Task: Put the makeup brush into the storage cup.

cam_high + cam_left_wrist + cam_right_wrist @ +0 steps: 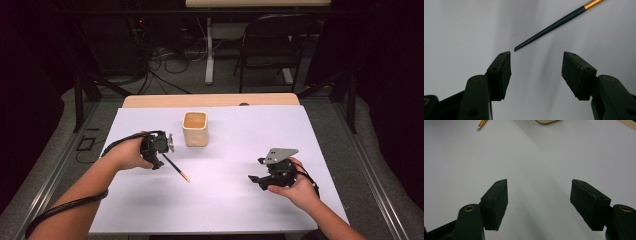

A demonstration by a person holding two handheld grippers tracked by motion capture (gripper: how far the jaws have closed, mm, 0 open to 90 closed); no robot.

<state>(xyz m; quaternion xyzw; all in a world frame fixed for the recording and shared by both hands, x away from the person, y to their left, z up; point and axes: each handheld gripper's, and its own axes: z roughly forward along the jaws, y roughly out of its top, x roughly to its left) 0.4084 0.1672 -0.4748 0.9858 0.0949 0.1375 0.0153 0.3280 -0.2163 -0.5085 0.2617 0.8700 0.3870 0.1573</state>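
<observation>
A thin black stick (pixel 175 167) with a gold band and a pale tip lies on the white sheet, slanting toward the front right. Its pointed black end (pixel 529 41) lies just beyond my left gripper (pixel 536 72), whose jaws stand open above the sheet with nothing between them. In the high view the left gripper (pixel 159 152) hangs over that pointed end, held by a hand. A cream square cup (pixel 195 128) stands upright behind it. My right gripper (pixel 256 170) rests low at the front right, open and empty (pixel 539 202), facing the stick's pale tip (pixel 481 124).
The white sheet (pixel 225 210) covers most of the wooden table (pixel 150 101). A grey three-cornered plate (pixel 281 153) tops the right gripper. Beyond the table stand a folding chair (pixel 272 45), a table leg and loose cables on the floor.
</observation>
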